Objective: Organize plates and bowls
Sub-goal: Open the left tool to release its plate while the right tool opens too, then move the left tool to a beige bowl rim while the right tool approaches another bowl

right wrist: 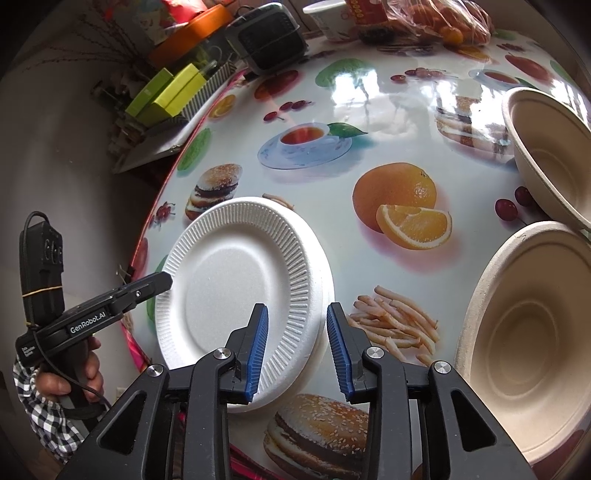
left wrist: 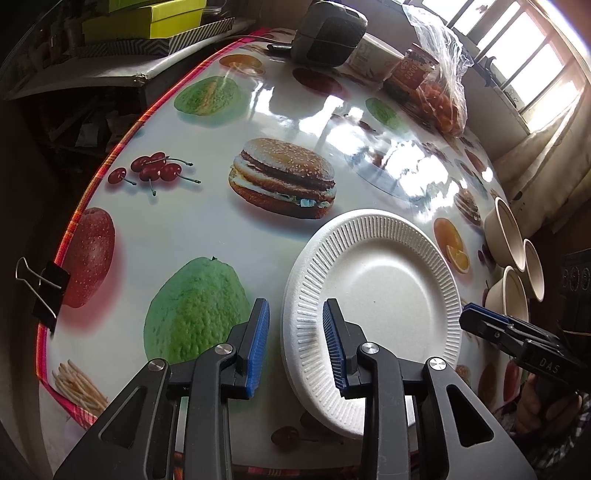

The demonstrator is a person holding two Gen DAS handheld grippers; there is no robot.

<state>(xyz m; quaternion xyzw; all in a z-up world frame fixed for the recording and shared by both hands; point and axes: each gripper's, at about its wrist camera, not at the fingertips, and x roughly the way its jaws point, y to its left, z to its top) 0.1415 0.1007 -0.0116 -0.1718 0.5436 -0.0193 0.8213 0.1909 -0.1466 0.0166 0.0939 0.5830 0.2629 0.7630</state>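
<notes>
My left gripper (left wrist: 295, 343) and right gripper (right wrist: 297, 345) both straddle opposite rims of the plate stack (right wrist: 236, 291), jaws parted, not pinching. Bowls (right wrist: 532, 332) sit right of the plates on the table (right wrist: 369, 110).

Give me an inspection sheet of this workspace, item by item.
Surface: glossy table cover printed with food pictures, held by a binder clip at its edge.
Job's things: stack of white foam plates near the table's front edge; three beige bowls to its right.
Clutter: dark speaker-like box, paper cup, bagged orange snacks, all at the far side.
Grippers: left gripper jaws open astride the plates' left rim; right gripper jaws open astride the right rim; pads not pressing.
Cables: thin black cord on the left handle.
Surroundings: green boxes on a shelf; barred window.
</notes>
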